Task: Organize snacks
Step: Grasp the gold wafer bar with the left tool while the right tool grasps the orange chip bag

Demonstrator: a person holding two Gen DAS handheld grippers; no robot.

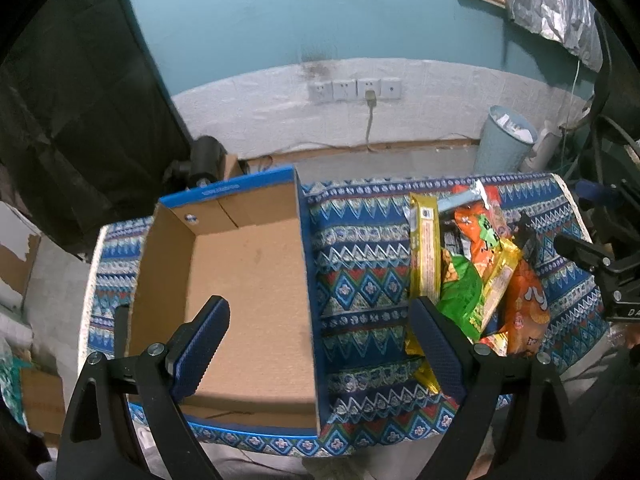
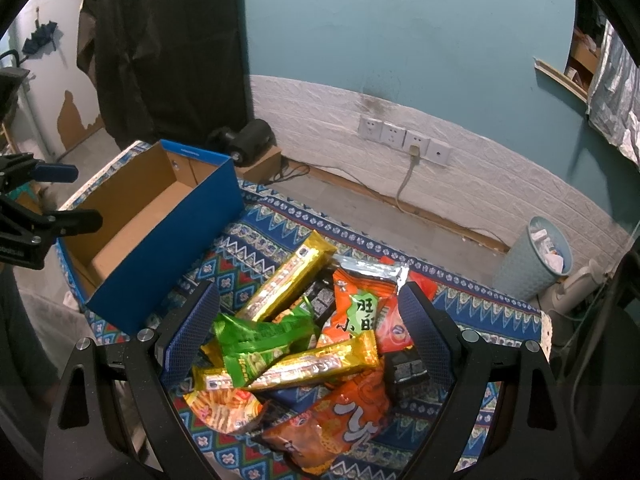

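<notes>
Hovering: left gripper point(image 1: 320, 344) spread wide over empty box point(image 1: 248, 280); right gripper point(image 2: 310, 334) spread above snack pile point(image 2: 304, 344).

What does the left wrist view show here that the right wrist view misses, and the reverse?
Only the left wrist view shows the whole bare floor of the cardboard box, seen between the open left gripper. Only the right wrist view shows the full snack pile, including the orange bags nearest the camera, framed by the open right gripper. Both show the box, the patterned cloth, the wall sockets and the light blue bin.
</notes>
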